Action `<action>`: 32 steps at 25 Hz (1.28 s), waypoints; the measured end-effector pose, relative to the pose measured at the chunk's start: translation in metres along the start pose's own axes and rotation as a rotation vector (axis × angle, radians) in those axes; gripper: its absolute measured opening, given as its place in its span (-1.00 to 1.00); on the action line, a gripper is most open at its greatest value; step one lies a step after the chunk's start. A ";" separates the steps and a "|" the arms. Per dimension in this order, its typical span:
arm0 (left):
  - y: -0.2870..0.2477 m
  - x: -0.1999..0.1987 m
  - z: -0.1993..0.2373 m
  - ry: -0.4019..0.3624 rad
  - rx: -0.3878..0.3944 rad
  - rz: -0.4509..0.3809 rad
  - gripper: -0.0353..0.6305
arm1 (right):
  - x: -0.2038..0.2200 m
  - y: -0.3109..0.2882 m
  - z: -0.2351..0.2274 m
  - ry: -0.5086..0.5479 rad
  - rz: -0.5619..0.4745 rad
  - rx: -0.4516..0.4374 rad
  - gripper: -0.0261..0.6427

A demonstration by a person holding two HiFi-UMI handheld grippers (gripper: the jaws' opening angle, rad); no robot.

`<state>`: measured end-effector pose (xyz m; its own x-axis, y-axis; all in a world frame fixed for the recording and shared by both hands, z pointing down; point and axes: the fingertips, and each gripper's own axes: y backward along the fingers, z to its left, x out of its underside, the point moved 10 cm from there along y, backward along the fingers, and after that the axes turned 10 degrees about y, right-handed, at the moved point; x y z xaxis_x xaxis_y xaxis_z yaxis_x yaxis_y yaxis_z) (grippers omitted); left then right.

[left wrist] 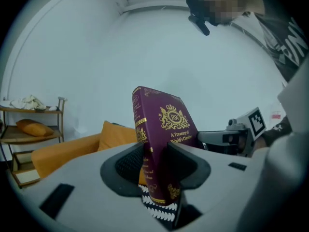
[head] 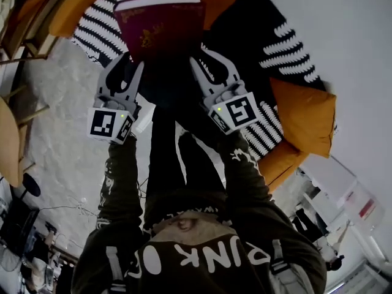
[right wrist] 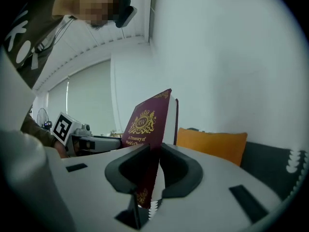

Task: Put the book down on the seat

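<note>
A maroon hardback book (head: 162,26) with a gold crest is held upright between both grippers, above the dark sofa seat (head: 245,32). My left gripper (head: 128,63) is shut on the book's left side and my right gripper (head: 209,59) is shut on its right side. In the left gripper view the book (left wrist: 161,139) stands clamped in the jaws of the left gripper (left wrist: 155,166), with the right gripper (left wrist: 231,139) beyond it. The right gripper view has the book (right wrist: 147,129) pinched by the right gripper (right wrist: 152,170), and the left gripper (right wrist: 79,139) lies behind.
Orange cushions (head: 303,115) and a black-and-white striped cushion (head: 101,23) lie on the sofa. A wooden shelf (left wrist: 29,129) stands by the white wall. Wooden furniture (head: 9,133) is at the left over grey floor (head: 61,115).
</note>
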<state>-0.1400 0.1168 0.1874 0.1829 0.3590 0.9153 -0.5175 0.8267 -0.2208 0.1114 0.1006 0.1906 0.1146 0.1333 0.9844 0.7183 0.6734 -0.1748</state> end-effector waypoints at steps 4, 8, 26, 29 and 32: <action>-0.038 0.049 0.046 0.033 -0.003 0.076 -0.49 | 0.061 -0.041 -0.018 -0.044 0.080 0.000 -0.69; -0.067 0.098 0.085 0.060 -0.021 0.133 -0.49 | 0.121 -0.074 -0.028 -0.096 0.148 0.004 -0.69; -0.114 0.265 0.174 0.202 -0.052 0.308 -0.49 | 0.301 -0.135 -0.023 -0.258 0.350 0.065 -0.68; -0.124 0.260 0.186 0.216 -0.048 0.300 -0.48 | 0.299 -0.149 -0.031 -0.261 0.353 0.068 -0.67; -0.143 0.258 0.191 0.227 -0.047 0.301 -0.49 | 0.300 -0.159 -0.047 -0.273 0.369 0.070 -0.66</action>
<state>-0.1791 0.0088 0.5198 0.2120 0.6715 0.7101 -0.5383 0.6866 -0.4887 0.0637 -0.0003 0.5147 0.1621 0.5532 0.8171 0.6142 0.5916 -0.5223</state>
